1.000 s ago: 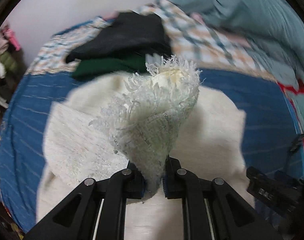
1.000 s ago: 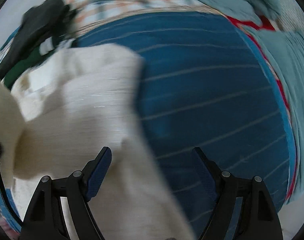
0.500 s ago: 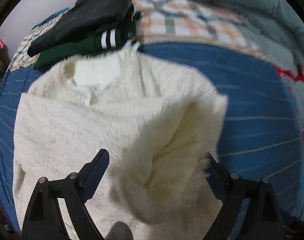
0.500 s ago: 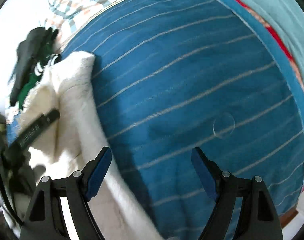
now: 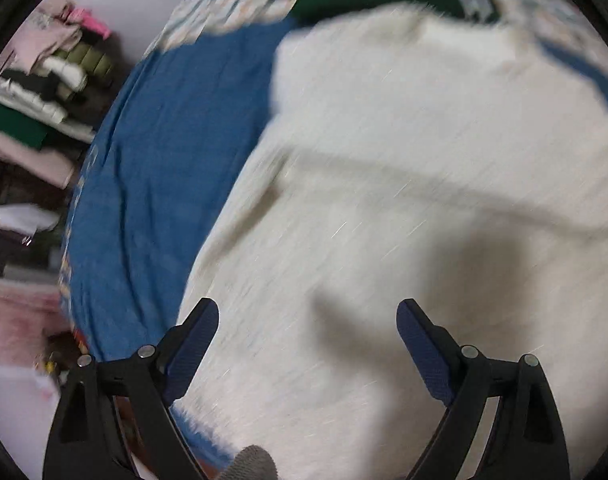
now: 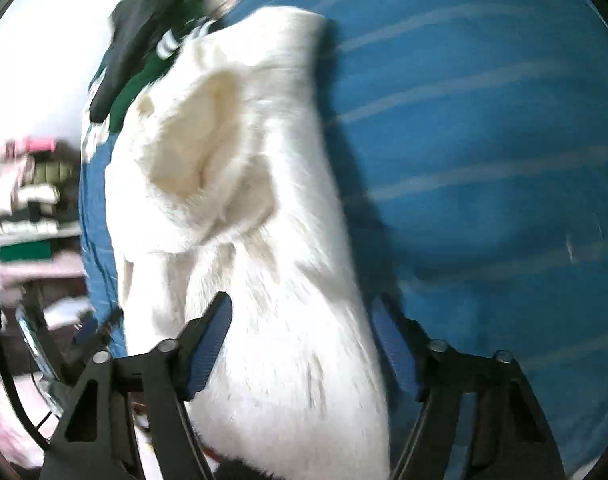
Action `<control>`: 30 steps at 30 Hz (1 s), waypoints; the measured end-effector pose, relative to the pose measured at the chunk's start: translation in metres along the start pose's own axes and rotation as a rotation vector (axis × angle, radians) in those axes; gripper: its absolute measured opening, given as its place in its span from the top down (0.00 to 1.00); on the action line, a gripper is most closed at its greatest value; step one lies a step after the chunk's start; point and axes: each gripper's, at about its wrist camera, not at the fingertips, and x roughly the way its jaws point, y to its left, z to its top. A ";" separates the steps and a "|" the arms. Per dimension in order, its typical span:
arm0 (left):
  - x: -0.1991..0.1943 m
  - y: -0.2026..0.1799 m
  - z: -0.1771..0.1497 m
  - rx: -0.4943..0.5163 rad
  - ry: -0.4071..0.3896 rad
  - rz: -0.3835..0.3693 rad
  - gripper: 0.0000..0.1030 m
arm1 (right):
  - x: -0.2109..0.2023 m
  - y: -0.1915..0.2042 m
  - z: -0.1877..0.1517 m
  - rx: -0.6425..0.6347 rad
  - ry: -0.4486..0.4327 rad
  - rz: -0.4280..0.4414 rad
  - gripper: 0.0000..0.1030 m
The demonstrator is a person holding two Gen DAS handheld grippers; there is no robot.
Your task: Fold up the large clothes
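The white sweater (image 5: pixel 404 200) is lying spread on the blue bed (image 5: pixel 164 152), flat for folding. Both the left gripper (image 5: pixel 308 344) and right gripper (image 6: pixel 300 340) are hovering over it, jaws apart and holding nothing, probably seeking an edge.

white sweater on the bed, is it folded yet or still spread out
Partly folded. In the right wrist view a sleeve lies doubled over the white sweater; the body lies long on the blue sheet.

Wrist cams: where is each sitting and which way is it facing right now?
Left wrist: on the open left gripper, over the white sweater, blue bedsheet left.
Right wrist: on the open right gripper, over the sweater's edge.
Both share the sweater, sheet and dark clothes pile.
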 end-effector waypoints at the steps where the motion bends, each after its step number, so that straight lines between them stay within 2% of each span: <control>1: 0.009 0.003 -0.006 -0.006 0.013 0.016 0.12 | 0.007 0.004 0.005 -0.020 -0.005 -0.064 0.65; 2: 0.017 0.005 -0.009 -0.012 0.021 0.027 0.12 | 0.014 0.001 0.011 -0.010 -0.012 -0.118 0.82; 3: 0.030 0.005 -0.012 -0.014 0.023 0.048 0.12 | 0.021 -0.009 0.013 0.036 -0.009 -0.201 0.88; 4: 0.038 0.004 -0.013 -0.016 0.028 0.065 0.12 | 0.031 -0.029 0.015 0.114 0.027 -0.259 0.88; 6: 0.059 -0.001 -0.015 -0.028 0.041 0.059 0.11 | 0.037 -0.052 0.014 0.239 0.071 -0.193 0.84; 9: 0.070 0.001 -0.014 -0.085 0.014 0.049 0.00 | 0.006 -0.036 0.013 0.250 0.024 -0.134 0.74; 10: 0.071 0.003 -0.014 -0.104 -0.005 0.028 0.00 | -0.009 -0.026 0.014 0.247 -0.015 -0.091 0.71; 11: 0.071 0.006 -0.011 -0.133 -0.037 -0.003 0.00 | -0.020 -0.017 0.014 0.245 -0.047 -0.039 0.59; 12: 0.074 0.009 -0.010 -0.160 -0.057 -0.034 0.00 | -0.030 -0.007 0.017 0.246 -0.077 0.038 0.41; 13: 0.077 0.010 -0.006 -0.168 -0.040 -0.060 0.00 | -0.033 -0.001 0.020 0.252 -0.090 0.101 0.35; 14: 0.076 0.012 -0.002 -0.165 -0.021 -0.072 0.00 | -0.033 0.007 0.025 0.264 -0.096 0.176 0.32; 16: 0.075 0.010 0.004 -0.147 0.009 -0.080 0.00 | -0.019 0.020 0.040 0.275 -0.081 0.235 0.32; 19: 0.072 0.006 0.005 -0.126 0.010 -0.081 0.00 | 0.024 0.031 0.061 0.322 0.001 0.151 0.33; 20: 0.071 0.006 0.005 -0.125 0.009 -0.085 0.00 | 0.036 0.037 0.066 0.313 0.009 0.128 0.52; 21: 0.069 0.007 0.004 -0.122 0.010 -0.092 0.00 | 0.042 0.047 0.068 0.279 0.011 0.090 0.93; 22: 0.068 0.007 0.004 -0.118 0.011 -0.095 0.00 | 0.037 0.055 0.072 0.241 -0.010 0.058 0.92; 25: 0.063 0.012 0.003 -0.116 0.018 -0.107 0.00 | -0.007 0.104 0.069 0.034 -0.168 0.012 0.92; 30: 0.051 0.032 0.000 -0.188 0.019 -0.136 0.00 | -0.077 0.161 0.065 -0.165 -0.381 0.044 0.93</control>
